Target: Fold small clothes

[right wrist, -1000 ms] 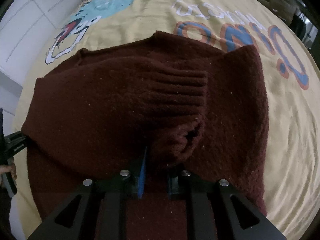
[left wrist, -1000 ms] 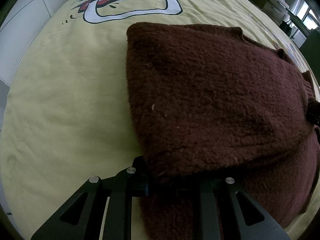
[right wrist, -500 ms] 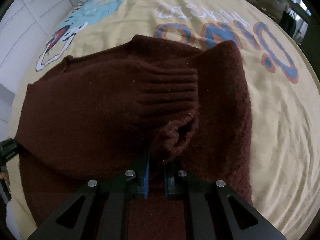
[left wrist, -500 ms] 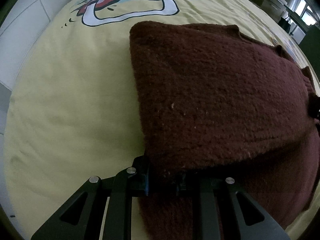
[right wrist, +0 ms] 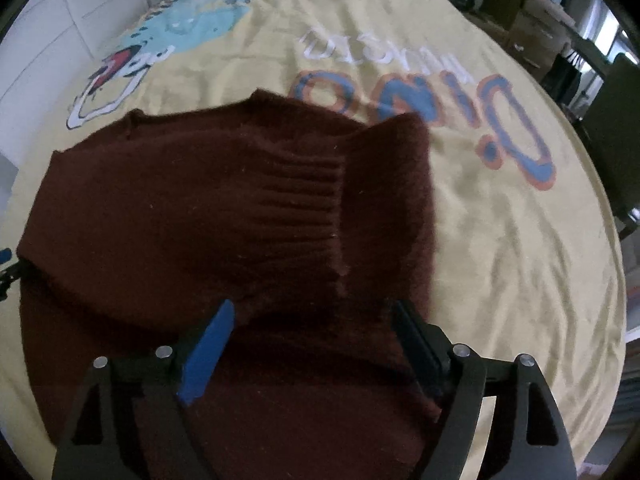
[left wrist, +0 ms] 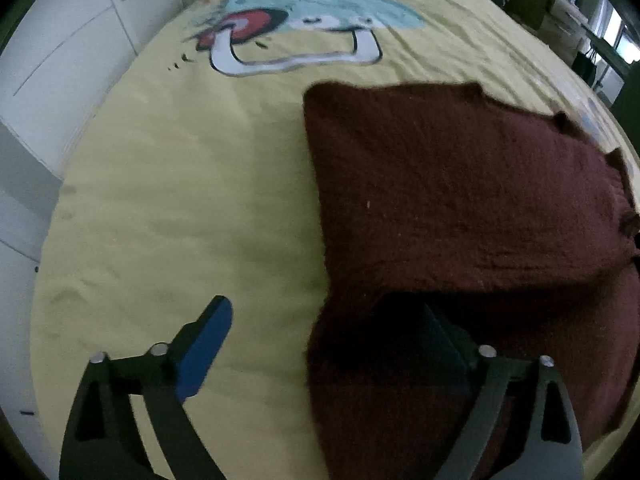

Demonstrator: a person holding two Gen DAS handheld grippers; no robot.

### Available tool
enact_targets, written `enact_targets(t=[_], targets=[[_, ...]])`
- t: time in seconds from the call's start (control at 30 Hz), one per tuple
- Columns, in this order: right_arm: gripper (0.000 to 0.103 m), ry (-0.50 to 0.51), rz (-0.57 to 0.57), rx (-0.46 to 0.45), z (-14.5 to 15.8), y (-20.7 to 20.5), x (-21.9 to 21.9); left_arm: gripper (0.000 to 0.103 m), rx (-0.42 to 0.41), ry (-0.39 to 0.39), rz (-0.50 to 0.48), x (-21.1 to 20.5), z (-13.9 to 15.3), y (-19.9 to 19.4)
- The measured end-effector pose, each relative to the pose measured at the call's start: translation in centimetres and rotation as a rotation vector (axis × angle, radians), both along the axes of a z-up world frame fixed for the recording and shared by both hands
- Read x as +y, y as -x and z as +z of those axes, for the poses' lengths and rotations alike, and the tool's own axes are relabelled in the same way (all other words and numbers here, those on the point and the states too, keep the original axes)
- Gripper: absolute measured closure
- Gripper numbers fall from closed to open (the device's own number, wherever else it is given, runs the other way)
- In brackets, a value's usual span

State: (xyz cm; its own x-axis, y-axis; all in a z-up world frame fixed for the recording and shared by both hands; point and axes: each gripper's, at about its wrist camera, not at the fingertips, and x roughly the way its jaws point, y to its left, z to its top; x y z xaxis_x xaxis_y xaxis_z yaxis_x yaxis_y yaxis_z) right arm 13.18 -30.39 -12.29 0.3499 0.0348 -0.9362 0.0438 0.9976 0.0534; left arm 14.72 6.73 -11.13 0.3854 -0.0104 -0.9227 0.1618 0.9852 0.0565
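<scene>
A dark maroon knitted sweater [left wrist: 460, 208] lies folded over on itself on a yellow bed sheet [left wrist: 180, 200] printed with a cartoon figure and large lettering, its ribbed cuff [right wrist: 304, 204] resting on top of the folded body. The left hand-held gripper [left wrist: 316, 320] has its jaws spread wide apart, the blue-padded finger over bare sheet and the other finger over the sweater's near left edge, gripping nothing. The right hand-held gripper [right wrist: 310, 322] is likewise spread wide, its two fingers over the knit just below the cuff, holding nothing.
</scene>
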Motion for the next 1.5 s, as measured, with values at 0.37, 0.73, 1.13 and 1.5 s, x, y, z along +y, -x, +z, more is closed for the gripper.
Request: enact_targets(t=[0.37,0.73,1.13,1.5], targets=[[0.000,0.008,0.047,-0.110,2.9,-0.2,3.3,0.001,-0.120,0.078,-0.071,-6.2,3.6,0.0],[0.000,0.060,0.124,-0.095,-2.9,-1.1,8.8,0.001,-0.044,0.008,-0.098,-10.8,-3.5,-1.5],[0.000,-0.034,-0.034,-0.082,-5.0,-0.7,1.7,0.001,-0.068,-0.018,-0.088,-7.3,-4.3,-1.5],[0.000,-0.075,-0.030,-0.094,-1.8,2.3,0.9,0.001,-0.009,0.060,-0.076,-6.5,-1.3,0.1]])
